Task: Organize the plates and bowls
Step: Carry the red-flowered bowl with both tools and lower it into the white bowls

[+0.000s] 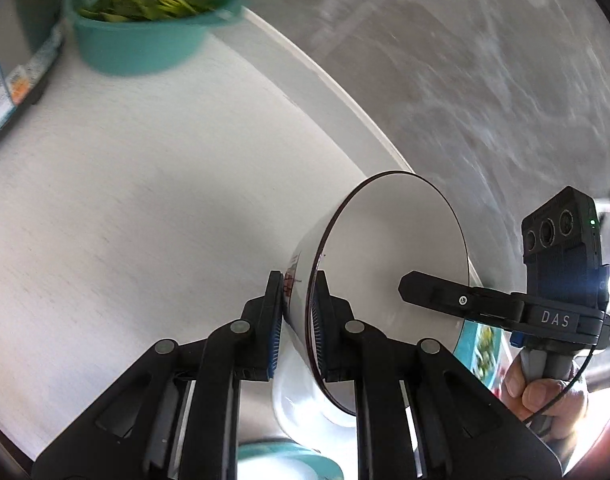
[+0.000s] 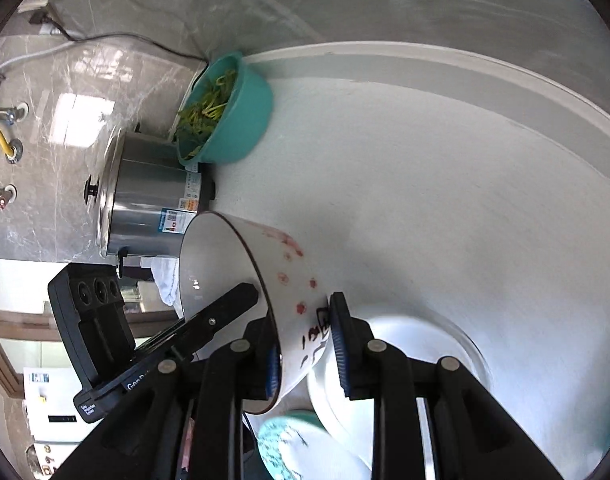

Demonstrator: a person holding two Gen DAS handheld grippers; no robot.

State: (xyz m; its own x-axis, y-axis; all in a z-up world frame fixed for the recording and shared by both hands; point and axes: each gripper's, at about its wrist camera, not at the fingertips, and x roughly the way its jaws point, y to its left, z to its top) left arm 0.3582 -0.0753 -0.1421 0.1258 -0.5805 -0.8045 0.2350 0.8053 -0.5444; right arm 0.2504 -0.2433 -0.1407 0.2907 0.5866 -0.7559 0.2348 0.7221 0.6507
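My left gripper point(image 1: 298, 320) is shut on the rim of a white bowl point(image 1: 389, 248) with a dark edge and red marks, held tilted on its side above the white counter. My right gripper point(image 2: 303, 344) is shut on the rim of a white bowl point(image 2: 221, 264) with red flower marks, also tilted. Each view shows the other gripper reaching in front of the bowl's mouth. Below the right gripper lies a white plate point(image 2: 405, 344) and a teal patterned dish point(image 2: 293, 448), which also shows in the left wrist view point(image 1: 281, 460).
A teal basin of green leaves point(image 1: 145, 20) point(image 2: 229, 112) stands by the marble wall. A steel pot with lid point(image 2: 145, 196) stands beside it. The white counter point(image 1: 125, 200) ends in a raised back edge point(image 2: 465, 64).
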